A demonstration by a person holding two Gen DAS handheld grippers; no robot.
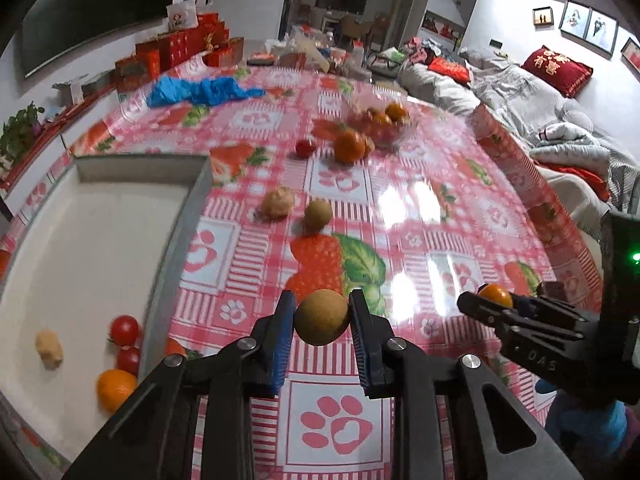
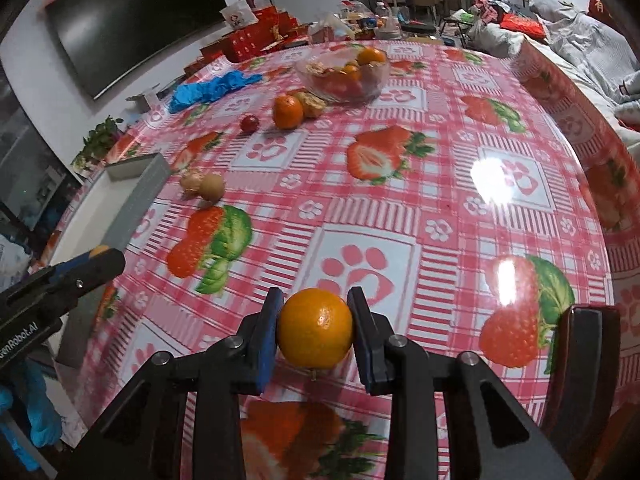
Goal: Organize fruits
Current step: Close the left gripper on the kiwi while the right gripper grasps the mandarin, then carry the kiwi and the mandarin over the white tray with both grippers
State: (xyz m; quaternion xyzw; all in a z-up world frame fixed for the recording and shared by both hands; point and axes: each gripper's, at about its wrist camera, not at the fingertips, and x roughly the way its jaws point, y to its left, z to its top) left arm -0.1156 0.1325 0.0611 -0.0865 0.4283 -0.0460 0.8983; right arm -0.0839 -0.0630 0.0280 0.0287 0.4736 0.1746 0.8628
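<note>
My left gripper (image 1: 322,316) is shut on a brown kiwi (image 1: 322,317), held above the table just right of the white tray (image 1: 80,240). The tray holds two cherry tomatoes (image 1: 125,330), an orange (image 1: 115,389) and a pale lumpy fruit (image 1: 49,349). My right gripper (image 2: 315,328) is shut on an orange (image 2: 315,328) above the table's near part; it also shows in the left wrist view (image 1: 494,298). Loose on the table lie a kiwi (image 2: 212,187), a pale fruit (image 2: 190,181), a cherry tomato (image 2: 249,123) and an orange (image 2: 287,111). A glass bowl (image 2: 344,74) holds more fruit.
A blue cloth (image 2: 208,87) lies at the table's far left. Red boxes (image 2: 248,42) and clutter stand along the far edge. A dark chair back (image 2: 584,360) rises at the near right edge. A sofa with bedding (image 1: 540,120) lies to the right.
</note>
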